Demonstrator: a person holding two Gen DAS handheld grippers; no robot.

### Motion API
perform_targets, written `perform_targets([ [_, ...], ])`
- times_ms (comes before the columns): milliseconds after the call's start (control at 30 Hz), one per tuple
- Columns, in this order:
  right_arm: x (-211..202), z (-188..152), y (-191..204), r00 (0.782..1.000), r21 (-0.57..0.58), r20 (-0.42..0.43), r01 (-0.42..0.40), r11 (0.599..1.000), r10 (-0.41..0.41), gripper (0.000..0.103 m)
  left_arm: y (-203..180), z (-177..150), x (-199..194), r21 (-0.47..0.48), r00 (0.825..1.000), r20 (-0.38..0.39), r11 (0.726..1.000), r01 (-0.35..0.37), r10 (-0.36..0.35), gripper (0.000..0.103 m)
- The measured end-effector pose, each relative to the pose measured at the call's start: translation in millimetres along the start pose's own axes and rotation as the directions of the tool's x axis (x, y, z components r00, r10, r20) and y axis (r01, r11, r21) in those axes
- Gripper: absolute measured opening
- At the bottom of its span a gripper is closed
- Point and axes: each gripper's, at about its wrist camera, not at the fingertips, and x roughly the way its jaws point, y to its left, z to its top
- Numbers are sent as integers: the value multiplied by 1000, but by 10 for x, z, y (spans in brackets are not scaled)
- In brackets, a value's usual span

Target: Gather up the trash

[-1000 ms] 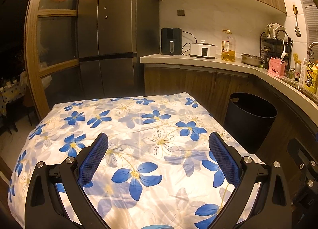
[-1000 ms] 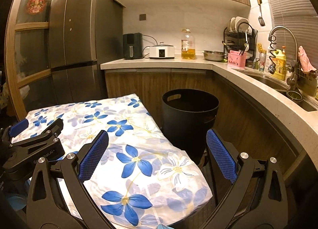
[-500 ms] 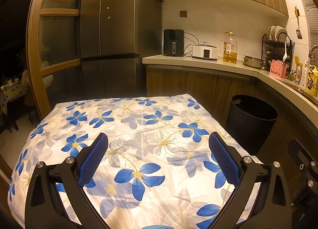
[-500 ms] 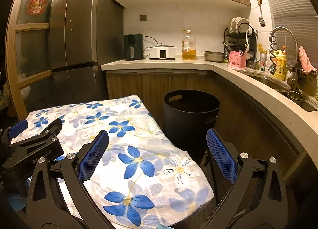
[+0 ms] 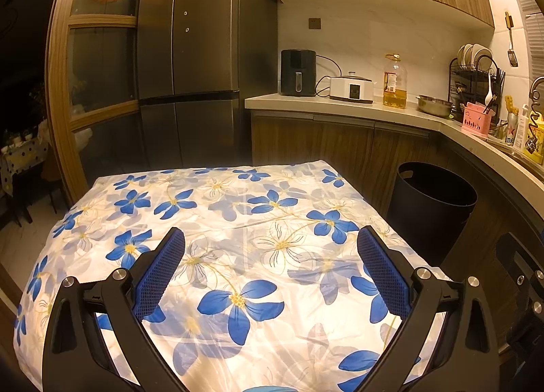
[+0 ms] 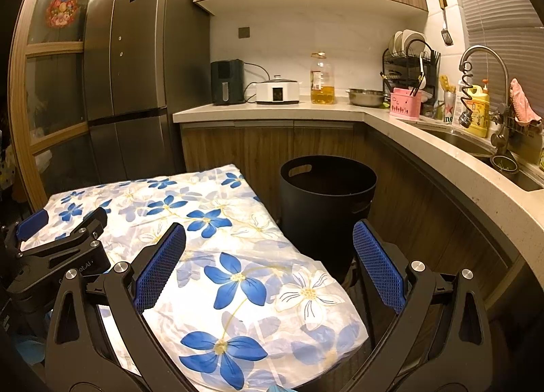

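Observation:
A black round bin [image 5: 431, 201] [image 6: 326, 201] stands on the floor to the right of a table covered in a white cloth with blue flowers [image 5: 221, 239] [image 6: 210, 228]. No loose trash shows on the cloth in either view. My left gripper [image 5: 270, 239] hovers open above the near part of the table, nothing between its blue pads. My right gripper [image 6: 268, 232] is open too, above the table's right corner, with the bin just beyond its right finger [image 6: 377, 266]. In the right wrist view the left gripper [image 6: 57, 242] shows at the far left.
A dark fridge [image 5: 190, 62] stands behind the table. The counter [image 6: 272, 111] wraps around the back and right, carrying an air fryer [image 6: 227, 82], cooker, oil bottle [image 6: 321, 79], dish rack and sink tap [image 6: 482, 62]. Wooden cabinets close off the floor around the bin.
Both views have tilted up slightly, so table and bin sit lower in frame. Both grippers stay open and empty.

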Motion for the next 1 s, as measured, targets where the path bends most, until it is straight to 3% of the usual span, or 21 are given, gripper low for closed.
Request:
perform_targets([
  [1000, 0, 59, 61, 1000, 0, 4, -5, 1000, 5, 97, -6, 11, 2, 3, 1000, 0, 1000, -2, 2, 97],
])
